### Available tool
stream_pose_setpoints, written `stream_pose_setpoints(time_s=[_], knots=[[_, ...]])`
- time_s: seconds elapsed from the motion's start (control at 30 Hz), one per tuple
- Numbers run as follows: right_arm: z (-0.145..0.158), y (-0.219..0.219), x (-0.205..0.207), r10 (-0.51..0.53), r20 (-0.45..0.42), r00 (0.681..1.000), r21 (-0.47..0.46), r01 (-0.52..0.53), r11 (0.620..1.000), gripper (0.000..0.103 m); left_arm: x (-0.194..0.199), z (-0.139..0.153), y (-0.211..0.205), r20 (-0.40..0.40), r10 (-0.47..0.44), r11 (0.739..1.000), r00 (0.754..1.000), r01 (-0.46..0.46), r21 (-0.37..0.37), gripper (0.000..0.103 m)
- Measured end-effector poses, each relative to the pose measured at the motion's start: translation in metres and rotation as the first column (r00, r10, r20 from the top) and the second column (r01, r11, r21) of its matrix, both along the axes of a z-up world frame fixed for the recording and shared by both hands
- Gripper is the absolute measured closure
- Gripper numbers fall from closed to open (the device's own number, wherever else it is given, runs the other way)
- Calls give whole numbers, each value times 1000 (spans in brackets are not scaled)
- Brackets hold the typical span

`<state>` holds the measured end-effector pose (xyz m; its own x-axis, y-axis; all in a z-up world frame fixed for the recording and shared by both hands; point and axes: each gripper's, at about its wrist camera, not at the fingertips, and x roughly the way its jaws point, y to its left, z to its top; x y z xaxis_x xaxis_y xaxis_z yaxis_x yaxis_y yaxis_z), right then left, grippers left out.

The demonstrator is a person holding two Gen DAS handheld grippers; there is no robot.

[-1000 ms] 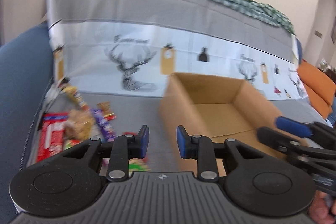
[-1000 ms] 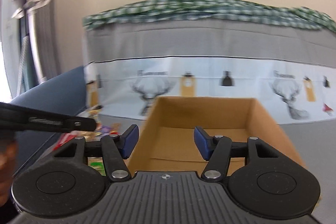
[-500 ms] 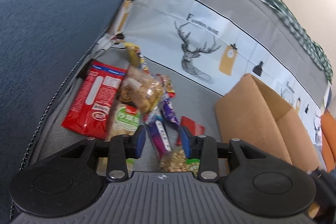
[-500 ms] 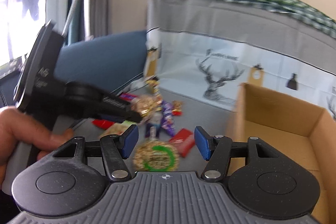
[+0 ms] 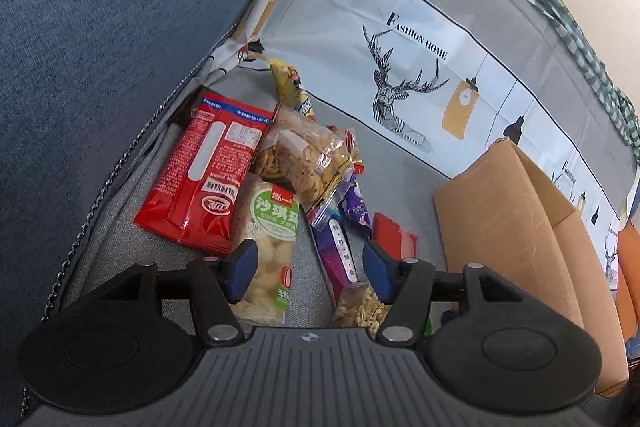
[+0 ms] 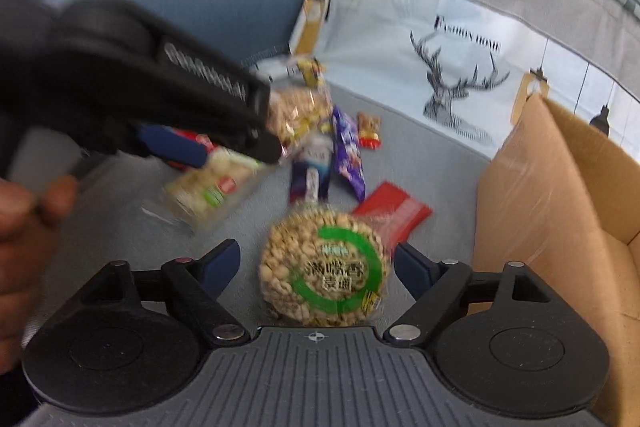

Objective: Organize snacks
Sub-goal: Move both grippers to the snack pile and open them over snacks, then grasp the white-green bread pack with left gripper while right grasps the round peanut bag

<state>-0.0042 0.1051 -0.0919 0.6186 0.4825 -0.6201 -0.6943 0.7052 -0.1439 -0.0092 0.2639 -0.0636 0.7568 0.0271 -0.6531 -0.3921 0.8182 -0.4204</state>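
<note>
Snacks (image 5: 280, 195) now lie beneath both grippers, whose empty fingers (image 6: 224, 263) are opening.

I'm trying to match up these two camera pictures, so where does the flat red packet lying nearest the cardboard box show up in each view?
Left wrist view: the flat red packet lies right of centre, just above the right blue pad, left of the cardboard box.
Right wrist view: the packet lies right of centre, up and right of the round green-ringed snack.
Shared landmark: the cardboard box, right of the packet in both.
</note>
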Motion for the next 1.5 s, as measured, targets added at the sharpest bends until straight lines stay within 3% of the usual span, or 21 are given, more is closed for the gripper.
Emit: stream_pose_setpoints(time_s=[0.2,0.3,0.47,0.63,0.83,0.97,1.1,1.27,1.37,1.47,1.5], knots=[[-19,4,17,-51,-75,996,-35,49,998,16,2,-1,-5,-3,-13,1000,1000,13,20,31],[-21,2,23,-66,-108,992,-9,65,998,15,1,0,-4,1,-11,1000,1000,11,20,31],[-19,-1,22,-52,-107,993,12,53,998,23,-1,2,-3,12,-5,1000,1000,5,22,31],[-5,-8,15,-36,-99,994,32,39,999,24,2,0,-5,-15,-16,999,1000,17,33,26],[-3,-12,8,-4,-127,992,-17,2,1000,23,8,-1,-17,-34,-52,994,998,55,93,21],[-8,-12,10,-9,-165,986,-30,5,1000,23,5,0,-15,-34,-3,993,999,7,116,22],[-11,-11,11,1,-189,982,-37,-8,999,23,3,-7,-2,-53,24,999,998,-22,43,22],[-14,-11,15,-5,-221,975,-25,-1,1000,23,11,-11,-8,-100,4,997,995,4,80,22],[-15,-11,17,-10,-228,974,-17,7,1000,22,16,-19,-9,-142,18,995,990,-4,102,32],[-16,-13,18,-9,-229,973,-10,6,1000,21,16,-22,-8,-163,33,992,986,-13,125,58],[-17,-13,19,-7,-229,973,-8,5,1000,21,15,-22,-6,-161,32,993,986,-12,120,59]])
